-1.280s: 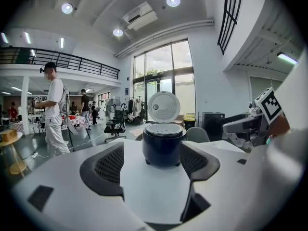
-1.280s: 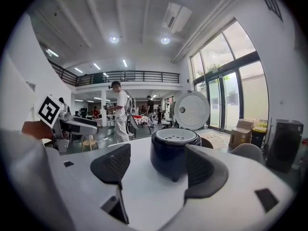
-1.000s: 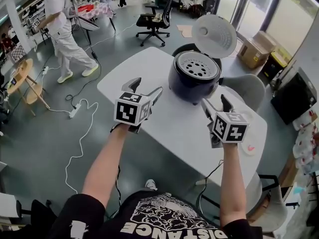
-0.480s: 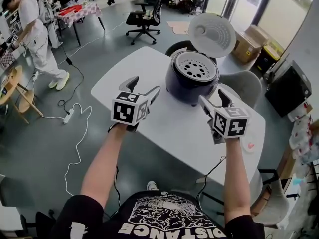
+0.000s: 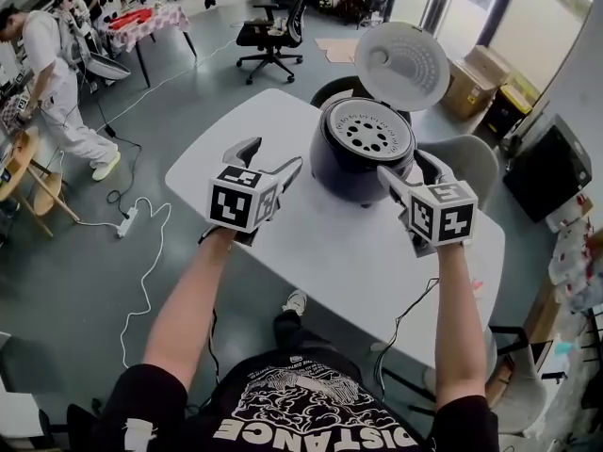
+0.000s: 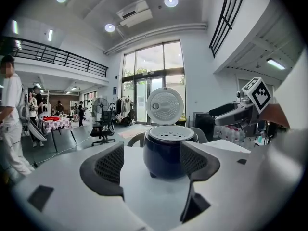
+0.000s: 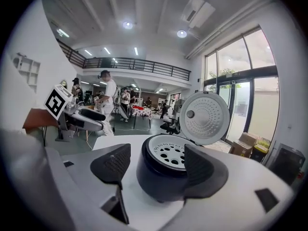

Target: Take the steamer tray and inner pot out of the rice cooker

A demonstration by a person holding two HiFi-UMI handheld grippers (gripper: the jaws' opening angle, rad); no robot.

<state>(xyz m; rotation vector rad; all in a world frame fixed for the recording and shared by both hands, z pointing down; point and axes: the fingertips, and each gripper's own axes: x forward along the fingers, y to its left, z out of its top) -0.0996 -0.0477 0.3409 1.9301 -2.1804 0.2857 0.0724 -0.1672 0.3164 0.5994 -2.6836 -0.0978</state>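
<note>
A dark blue rice cooker stands on the white table with its round lid swung up behind it. In its mouth sits the white steamer tray, full of holes; the inner pot below is hidden. My left gripper hovers open over the table, left of the cooker. On the cooker's right, my right gripper is open and close to its side. The cooker fills the gap between the left jaws, and the tray shows between the right jaws.
Grey chairs stand behind the table at the right. An office chair, cardboard boxes and a person by a small round table are on the floor beyond. A power strip and cable lie left.
Both grippers have moved forward toward the cooker; the right one rose to its right side. The person at the far left has walked further left.
</note>
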